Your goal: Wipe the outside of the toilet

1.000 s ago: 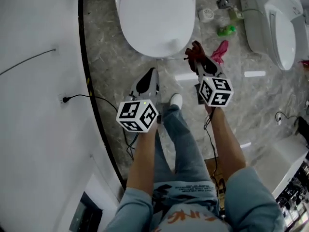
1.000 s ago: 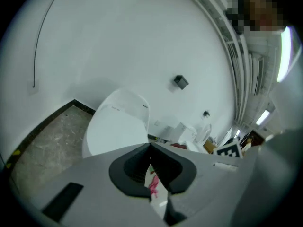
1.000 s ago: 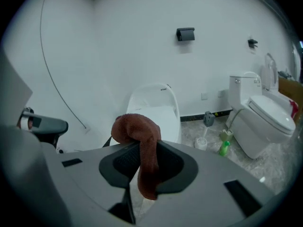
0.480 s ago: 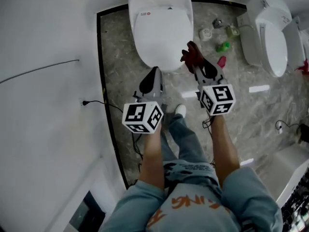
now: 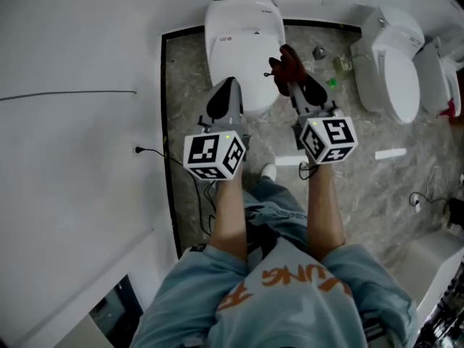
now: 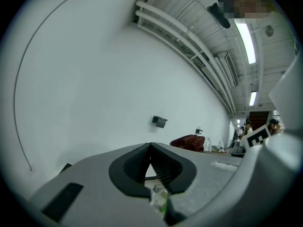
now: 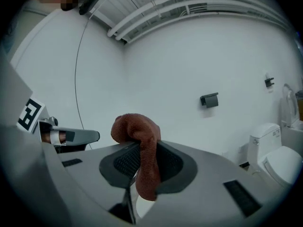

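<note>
Ahead of right gripper (image 5: 293,78) and below it: toilet (image 5: 243,35), lid (image 5: 239,64) down, long axis running straight away from person, in line with jaws. Jaws of right gripper clamped on cloth (image 5: 287,64), over toilet's right flank, so probably nearer arm for wiping. Meanwhile left gripper (image 5: 223,96) pinched closed, empty, over lid front. Cloth apparently clear of toilet. Red logo (image 5: 222,38) on lid and orange shirt lettering (image 5: 290,285) unreadable.

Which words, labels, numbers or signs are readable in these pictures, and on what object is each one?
"UNG", it seems: orange print on the shirt; the rest is hidden.
Red logo on the toilet lid: too small to read.
Marker cubes: square patterns only, no letters.
</note>
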Available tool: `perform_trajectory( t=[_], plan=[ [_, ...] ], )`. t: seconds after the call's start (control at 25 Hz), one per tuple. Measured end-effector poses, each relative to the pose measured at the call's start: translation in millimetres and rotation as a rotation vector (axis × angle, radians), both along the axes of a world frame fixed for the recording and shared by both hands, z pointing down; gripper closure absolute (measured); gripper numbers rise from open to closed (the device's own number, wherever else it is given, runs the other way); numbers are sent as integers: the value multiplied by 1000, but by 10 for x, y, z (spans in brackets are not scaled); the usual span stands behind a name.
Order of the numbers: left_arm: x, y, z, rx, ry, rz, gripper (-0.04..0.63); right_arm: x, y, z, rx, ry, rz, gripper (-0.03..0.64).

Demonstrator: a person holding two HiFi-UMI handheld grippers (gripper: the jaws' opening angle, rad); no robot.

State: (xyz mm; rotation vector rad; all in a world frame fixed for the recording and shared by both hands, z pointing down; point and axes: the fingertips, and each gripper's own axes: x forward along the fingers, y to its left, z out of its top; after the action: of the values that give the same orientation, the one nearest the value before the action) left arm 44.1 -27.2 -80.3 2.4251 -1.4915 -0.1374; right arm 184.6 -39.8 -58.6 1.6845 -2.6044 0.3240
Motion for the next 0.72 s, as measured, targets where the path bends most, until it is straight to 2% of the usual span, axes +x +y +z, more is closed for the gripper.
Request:
perform_trajectory(
  t=[0.28, 0.4, 0.52, 0.72],
  plan=[
    [-47, 6, -474, 79, -104, -121, 601, 108, 144, -530, 107, 48, -7, 533],
    [-46, 75, -665, 137, -145, -140, 601, 111, 164, -726, 153, 69, -23, 535],
    [-82, 122, -812, 171, -147, -151, 601, 97, 141, -894, 178, 53, -25, 535],
    [-241, 75, -959, 176, -161, -198, 601, -57, 30, -1055, 177, 19, -40, 534]
  ],
)
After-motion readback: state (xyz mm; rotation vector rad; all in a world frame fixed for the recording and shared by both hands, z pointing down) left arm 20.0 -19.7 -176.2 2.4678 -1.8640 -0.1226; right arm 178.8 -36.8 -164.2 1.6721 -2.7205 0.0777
